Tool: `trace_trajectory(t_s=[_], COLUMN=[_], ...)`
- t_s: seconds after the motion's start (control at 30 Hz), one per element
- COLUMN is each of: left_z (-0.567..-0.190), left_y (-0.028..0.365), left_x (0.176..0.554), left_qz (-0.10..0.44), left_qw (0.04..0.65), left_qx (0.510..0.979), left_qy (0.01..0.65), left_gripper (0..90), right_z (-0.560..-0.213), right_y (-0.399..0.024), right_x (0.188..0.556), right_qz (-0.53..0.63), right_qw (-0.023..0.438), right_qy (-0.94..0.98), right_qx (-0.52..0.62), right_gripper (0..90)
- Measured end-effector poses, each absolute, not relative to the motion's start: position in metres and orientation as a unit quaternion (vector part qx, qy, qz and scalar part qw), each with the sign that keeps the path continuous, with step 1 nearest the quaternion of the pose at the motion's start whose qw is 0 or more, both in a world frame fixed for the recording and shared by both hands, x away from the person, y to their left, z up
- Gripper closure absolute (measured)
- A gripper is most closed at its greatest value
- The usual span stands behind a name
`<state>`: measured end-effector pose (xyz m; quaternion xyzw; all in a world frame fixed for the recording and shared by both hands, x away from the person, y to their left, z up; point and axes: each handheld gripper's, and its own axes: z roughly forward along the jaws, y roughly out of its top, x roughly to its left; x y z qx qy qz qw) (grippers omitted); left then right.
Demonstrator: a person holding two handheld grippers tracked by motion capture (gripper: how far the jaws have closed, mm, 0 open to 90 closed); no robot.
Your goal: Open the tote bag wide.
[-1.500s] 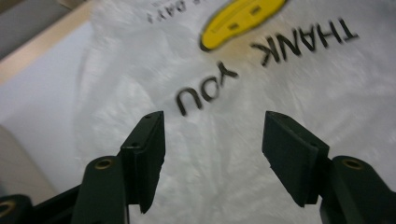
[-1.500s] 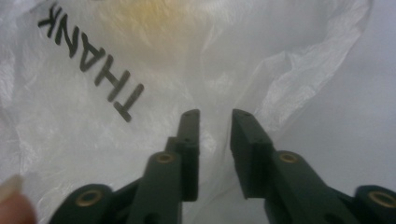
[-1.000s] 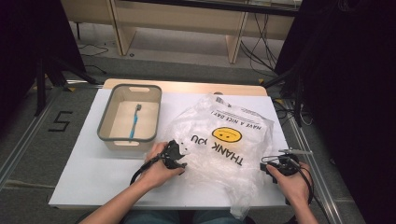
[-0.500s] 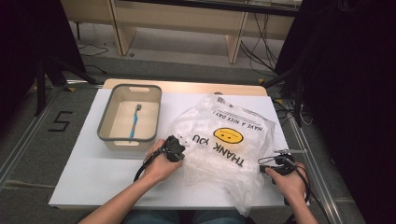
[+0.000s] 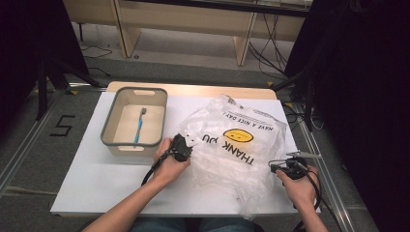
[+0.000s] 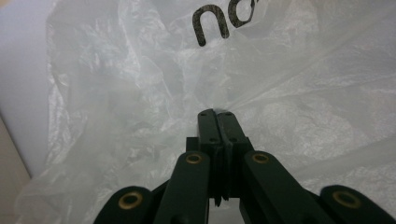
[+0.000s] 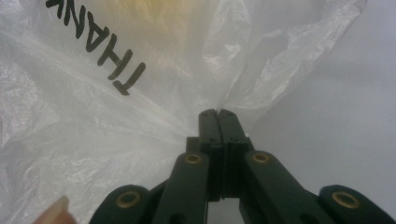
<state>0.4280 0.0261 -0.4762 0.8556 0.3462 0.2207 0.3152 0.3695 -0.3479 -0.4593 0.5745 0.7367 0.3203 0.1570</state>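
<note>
Plastic bag [image 5: 237, 145] lies crumpled on the white tabletop [image 5: 92, 169], right of centre, print facing up: yellow smiley [image 5: 239, 135], "THANK YOU" and "HAVE A NICE DAY" lettering, read upside down from the person's side. Left gripper [image 5: 185, 146] sits at the bag's left edge, just right of the tray. In the left gripper view its jaws have just been closing and now stand fully together, tips pressed into a fold of the thin film [image 6: 140, 93]; film bunches up right at the tips, so it reads as pinched on the bag. Right gripper [image 5: 278, 166] is at the bag's right edge, near the tabletop's right border. Its jaws have just been closing too; in the right gripper view they meet with no gap and a taut ridge of film [image 7: 243, 74] runs straight out from the tips, so that one is clamped on the bag as well. Part of the "THANK" print [image 7: 100, 51] shows up left in that view, bare tabletop [image 7: 336, 116] to the right, and a fingertip [image 7: 53, 210] at bottom left. Both hands are low, at tabletop level, well apart, bag spread between them. Grey tray [image 5: 112, 126] sits on the left half of the tabletop, just beside the bag's left edge, with a blue toothbrush [image 5: 139, 126] lying lengthwise inside it, head toward the far end. Black cable [image 5: 155, 168] trails from the left gripper back over the hand.
</note>
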Motion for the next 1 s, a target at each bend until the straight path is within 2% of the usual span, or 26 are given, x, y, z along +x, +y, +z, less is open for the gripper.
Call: trace_trajectory(t_s=[0.43, 0.57, 0.6, 0.63, 0.67, 0.73, 0.77, 0.83, 0.87, 0.9, 1.0], left_z=[-0.476, -0.474, -0.473, -0.471, -0.47, -0.465, -0.462, -0.458, -0.456, -0.454, -0.45], left_y=[0.023, 0.023, 0.023, 0.022, 0.022, 0.023, 0.025, 0.027, 0.028, 0.029, 0.034], left_x=[0.442, 0.437, 0.435, 0.432, 0.43, 0.424, 0.421, 0.414, 0.41, 0.407, 0.396], left_qz=[0.248, 0.243, 0.246, 0.248, 0.252, 0.253, 0.248, 0.237, 0.235, 0.234, 0.228], left_qw=[0.32, 0.329, 0.332, 0.335, 0.337, 0.339, 0.342, 0.347, 0.347, 0.348, 0.357], left_qx=[0.844, 0.847, 0.847, 0.847, 0.848, 0.852, 0.852, 0.856, 0.856, 0.858, 0.86], left_qy=[0.351, 0.34, 0.335, 0.331, 0.322, 0.31, 0.308, 0.302, 0.302, 0.298, 0.286], left_gripper=[89.5, 89.2, 87.4, 78.7, 74.6, 72.0, 71.1, 69.3, 64.2, 64.2, 56.1], right_z=[-0.459, -0.458, -0.458, -0.455, -0.454, -0.451, -0.449, -0.449, -0.45, -0.45, -0.449], right_y=[-0.346, -0.344, -0.343, -0.341, -0.341, -0.341, -0.341, -0.341, -0.342, -0.342, -0.343], right_x=[0.374, 0.369, 0.368, 0.366, 0.365, 0.364, 0.363, 0.363, 0.362, 0.362, 0.362], right_qz=[0.328, 0.328, 0.327, 0.323, 0.325, 0.327, 0.333, 0.337, 0.342, 0.342, 0.354], right_qw=[0.165, 0.173, 0.179, 0.194, 0.204, 0.212, 0.225, 0.226, 0.225, 0.225, 0.234], right_qy=[0.735, 0.737, 0.739, 0.742, 0.742, 0.74, 0.738, 0.739, 0.742, 0.742, 0.743], right_qx=[0.57, 0.565, 0.562, 0.554, 0.55, 0.547, 0.542, 0.538, 0.531, 0.531, 0.517], right_gripper=[90.0, 82.0, 78.9, 72.6, 69.5, 66.9, 61.1, 59.0, 57.0, 57.0, 52.7])
